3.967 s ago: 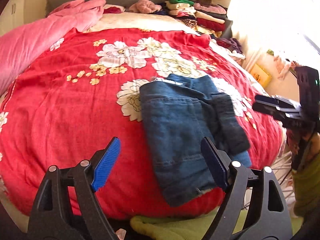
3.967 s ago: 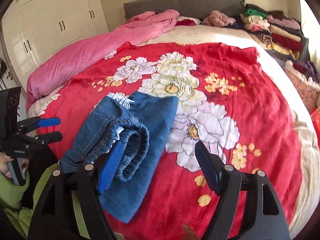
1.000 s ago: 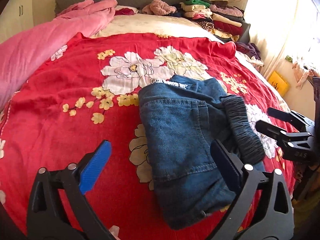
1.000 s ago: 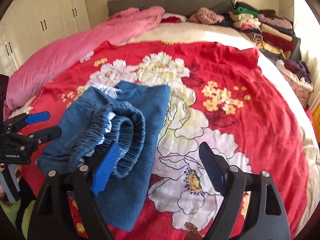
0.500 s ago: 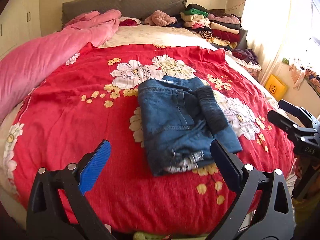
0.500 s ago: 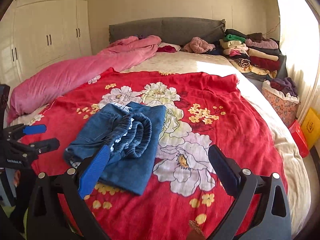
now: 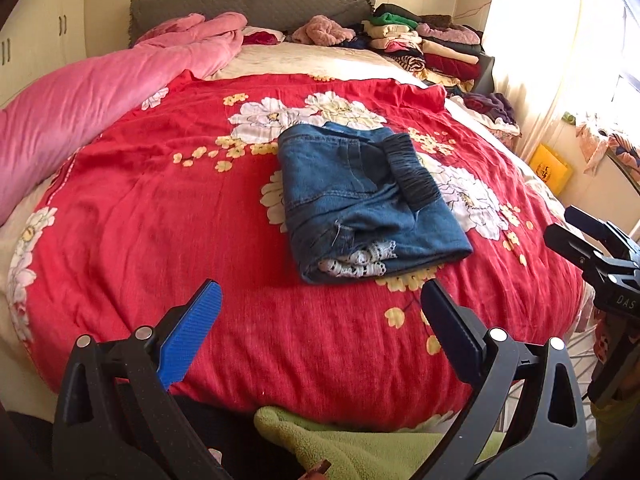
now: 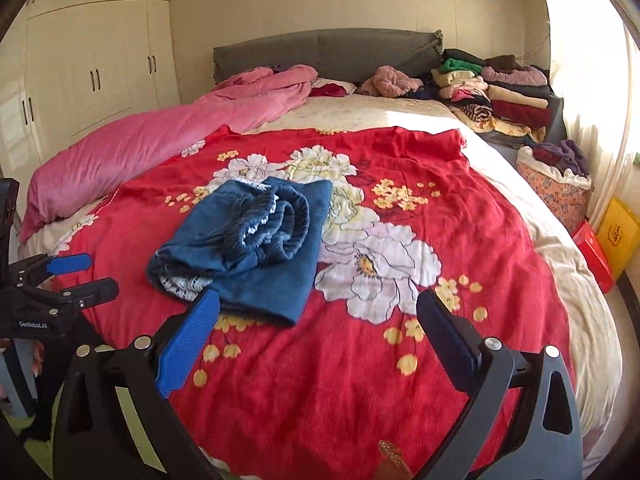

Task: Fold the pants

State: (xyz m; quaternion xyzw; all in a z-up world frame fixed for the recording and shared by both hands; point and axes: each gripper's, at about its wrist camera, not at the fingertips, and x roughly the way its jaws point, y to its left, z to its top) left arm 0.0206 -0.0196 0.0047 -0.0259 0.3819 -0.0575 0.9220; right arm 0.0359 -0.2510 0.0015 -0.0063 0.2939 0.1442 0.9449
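Left gripper (image 7: 320, 320) fingers spread wide, right gripper (image 8: 318, 330) likewise, both empty

Left wrist view: from the bed's near edge, facing the headboard (image 7: 252, 0), well back from the folded pants (image 7: 360, 196). Right wrist view: same edge, further right, same facing. Both share the red floral blanket (image 8: 400, 360), pants (image 8: 256, 240), headboard.

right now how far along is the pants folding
Mostly done: the denim pants lie folded into a compact bundle on the red floral blanket, elastic waistband on top. Nothing is in hand; the left gripper and right gripper are both open and apart from the cloth. Left, at most: tidying the lace hem peeking out.
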